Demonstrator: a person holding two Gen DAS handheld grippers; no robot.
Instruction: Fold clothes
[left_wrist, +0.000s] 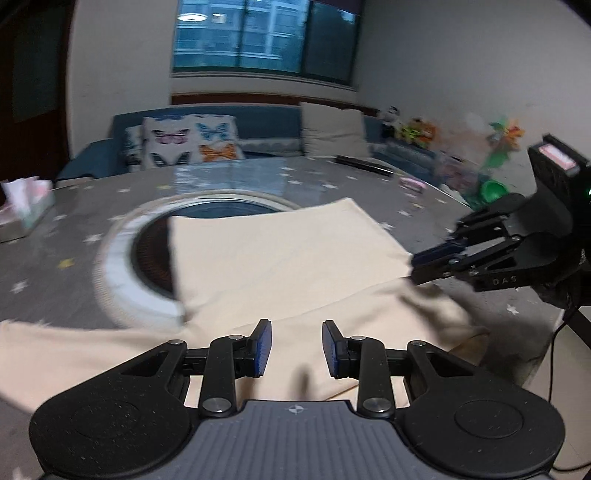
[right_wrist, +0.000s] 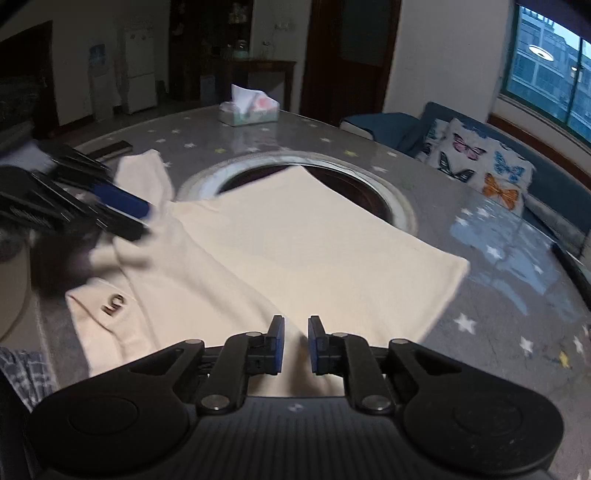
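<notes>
Cream cloth, a garment (right_wrist: 280, 251), lies part-folded on the desk (right_wrist: 498, 266), one flap doubled over the round opening (right_wrist: 369, 192). We judge a fold is midway. Our left gripper (left_wrist: 297, 347) and right gripper (right_wrist: 294, 343) hover over it, fingers apart, holding nothing. Next we must pinch an edge and carry it across.

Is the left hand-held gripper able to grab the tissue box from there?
Probably not yet. The left hand-held gripper is open over the cream shirt, while the tissue box sits apart across the table, though nothing blocks the way.
</notes>
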